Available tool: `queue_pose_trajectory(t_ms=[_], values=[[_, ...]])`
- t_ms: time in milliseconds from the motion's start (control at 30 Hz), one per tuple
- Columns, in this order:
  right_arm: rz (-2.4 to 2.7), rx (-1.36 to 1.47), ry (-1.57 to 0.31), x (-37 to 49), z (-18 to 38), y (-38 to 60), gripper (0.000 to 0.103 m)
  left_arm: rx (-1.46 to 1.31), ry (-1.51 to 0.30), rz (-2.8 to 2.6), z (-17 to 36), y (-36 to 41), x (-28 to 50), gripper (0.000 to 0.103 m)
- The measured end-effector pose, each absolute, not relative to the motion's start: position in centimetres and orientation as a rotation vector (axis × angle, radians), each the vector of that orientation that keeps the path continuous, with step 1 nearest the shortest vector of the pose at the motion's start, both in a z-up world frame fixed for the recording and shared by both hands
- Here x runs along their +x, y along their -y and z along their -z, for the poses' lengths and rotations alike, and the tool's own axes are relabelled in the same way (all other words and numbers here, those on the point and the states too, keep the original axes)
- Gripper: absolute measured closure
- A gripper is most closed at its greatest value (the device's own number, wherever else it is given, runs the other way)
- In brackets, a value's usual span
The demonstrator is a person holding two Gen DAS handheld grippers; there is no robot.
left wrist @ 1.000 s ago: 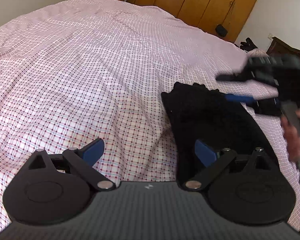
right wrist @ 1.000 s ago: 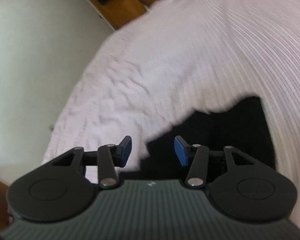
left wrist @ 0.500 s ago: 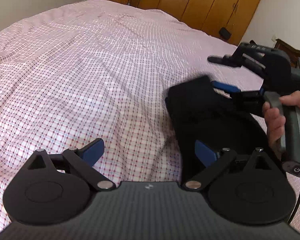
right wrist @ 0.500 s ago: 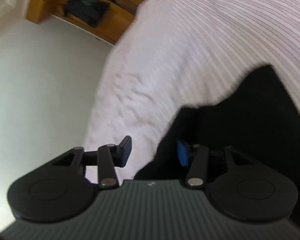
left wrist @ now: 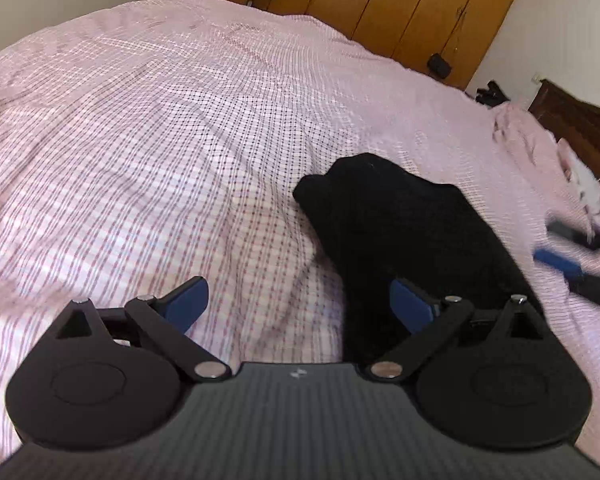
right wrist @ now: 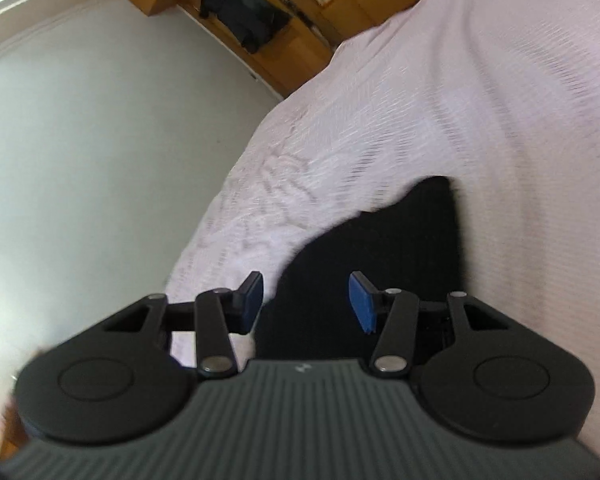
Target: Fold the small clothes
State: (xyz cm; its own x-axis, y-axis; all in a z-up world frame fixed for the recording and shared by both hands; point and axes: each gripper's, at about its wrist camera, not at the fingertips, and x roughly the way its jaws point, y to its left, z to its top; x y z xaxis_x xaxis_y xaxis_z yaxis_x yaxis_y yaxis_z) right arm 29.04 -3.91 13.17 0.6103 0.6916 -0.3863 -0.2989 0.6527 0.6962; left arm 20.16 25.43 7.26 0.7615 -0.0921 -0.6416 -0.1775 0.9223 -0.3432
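A small black garment (left wrist: 400,232) lies folded on the pink checked bedsheet (left wrist: 140,140), right of centre in the left wrist view. My left gripper (left wrist: 298,306) hovers open over its near end, the right pad above the cloth and the left pad above bare sheet. My right gripper (left wrist: 556,248) shows blurred at the right edge, beside the garment and off it. In the right wrist view the black garment (right wrist: 380,264) lies below the right gripper (right wrist: 306,300), whose blue pads stand apart with nothing pinched between them.
Wooden wardrobes (left wrist: 420,8) line the far wall. A dark headboard (left wrist: 580,120) and a heap of pink and white cloth (left wrist: 580,184) sit at the right. The bed's edge meets a white wall (right wrist: 100,140) in the right wrist view.
The right gripper has swung away from the garment's far end toward the right edge. The garment's far end now lies down on the bed. The left gripper has barely shifted.
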Motion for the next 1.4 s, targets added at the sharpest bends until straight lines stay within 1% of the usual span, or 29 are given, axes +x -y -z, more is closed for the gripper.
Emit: queue_pose_trajectory(t_ms=[67,133,200,333,400,500,533,567,633,733,800,833,867,900,933,967,1000,1033,1100,1133,1167,1233,1267,1333,1400], values=[[-0.614,0.542,-0.663,26.0,-12.5,5.0,0.052,-0.435,-0.694,-0.037,-7.5,-25.3,18.7,0.002],[-0.626,0.436,-0.682,23.4,-11.5,5.1,0.052,-0.486,-0.679,-0.027,-7.5,-24.8,17.7,0.0],[-0.6,0.325,-0.694,21.3,-10.4,4.1,0.052,-0.51,-0.681,-0.011,-7.2,-24.0,17.3,0.0],[-0.525,0.156,-0.65,19.7,-9.3,1.9,0.052,-0.428,-0.663,-0.02,-6.8,-21.5,17.6,0.002],[-0.494,0.118,-0.63,20.1,-9.1,1.3,0.052,-0.388,-0.649,-0.013,-6.7,-20.6,17.8,0.012],[-0.498,0.086,-0.617,21.0,-9.0,0.3,0.054,-0.348,-0.673,-0.001,-6.5,-19.9,18.0,0.044],[-0.481,0.061,-0.609,20.8,-9.0,0.0,0.066,-0.348,-0.69,0.01,-6.3,-19.8,18.2,0.065],[-0.45,0.037,-0.608,20.8,-8.9,-0.3,0.08,-0.354,-0.704,0.016,-6.1,-19.8,18.3,0.078],[-0.397,0.058,-0.598,20.5,-9.0,0.5,0.081,-0.376,-0.715,0.006,-5.6,-20.3,18.5,0.087],[-0.406,0.147,-0.606,20.0,-9.2,2.7,0.082,-0.412,-0.726,-0.004,-5.4,-21.3,18.7,0.089],[-0.432,0.175,-0.619,19.9,-9.0,3.2,0.081,-0.42,-0.725,0.002,-5.7,-21.5,18.7,0.088],[-0.459,0.197,-0.636,20.0,-8.9,3.4,0.079,-0.42,-0.734,0.011,-5.8,-21.5,18.7,0.087],[-0.488,0.234,-0.65,20.2,-8.9,3.7,0.077,-0.414,-0.745,0.012,-5.9,-21.5,18.7,0.077],[-0.508,0.283,-0.655,19.9,-9.1,4.3,0.076,-0.411,-0.75,0.009,-6.1,-21.6,18.7,0.069],[-0.522,0.32,-0.661,19.8,-9.2,4.8,0.074,-0.415,-0.745,0.005,-6.3,-21.9,18.5,0.05],[-0.546,0.377,-0.67,19.9,-9.3,5.6,0.073,-0.425,-0.738,0.005,-6.5,-22.1,18.4,0.033],[-0.568,0.431,-0.679,19.8,-9.3,6.2,0.073,-0.446,-0.73,0.008,-6.6,-22.4,18.3,0.026],[-0.588,0.483,-0.687,20.0,-9.2,6.7,0.073,-0.477,-0.724,0.011,-6.7,-22.8,18.3,0.017],[-0.607,0.587,-0.691,20.2,-9.1,7.9,0.072,-0.535,-0.724,0.04,-6.7,-23.2,18.5,0.014],[-0.606,0.623,-0.689,20.5,-9.1,8.3,0.068,-0.558,-0.738,0.057,-6.4,-23.3,18.8,0.013],[-0.602,0.649,-0.688,20.9,-9.1,8.6,0.056,-0.574,-0.754,0.07,-6.1,-23.2,19.0,0.013],[-0.6,0.708,-0.692,21.8,-9.1,9.0,0.047,-0.623,-0.796,0.095,-4.9,-23.1,19.8,0.01],[-0.608,0.742,-0.697,22.3,-8.9,9.1,0.046,-0.644,-0.809,0.106,-4.4,-23.1,20.1,0.007],[-0.631,0.817,-0.731,23.4,-8.4,9.1,0.046,-0.677,-0.809,0.109,-3.5,-23.4,20.8,0.006],[-0.635,0.837,-0.8,24.7,-7.7,8.5,0.046,-0.707,-0.814,0.13,-3.1,-23.7,21.6,0.004]])
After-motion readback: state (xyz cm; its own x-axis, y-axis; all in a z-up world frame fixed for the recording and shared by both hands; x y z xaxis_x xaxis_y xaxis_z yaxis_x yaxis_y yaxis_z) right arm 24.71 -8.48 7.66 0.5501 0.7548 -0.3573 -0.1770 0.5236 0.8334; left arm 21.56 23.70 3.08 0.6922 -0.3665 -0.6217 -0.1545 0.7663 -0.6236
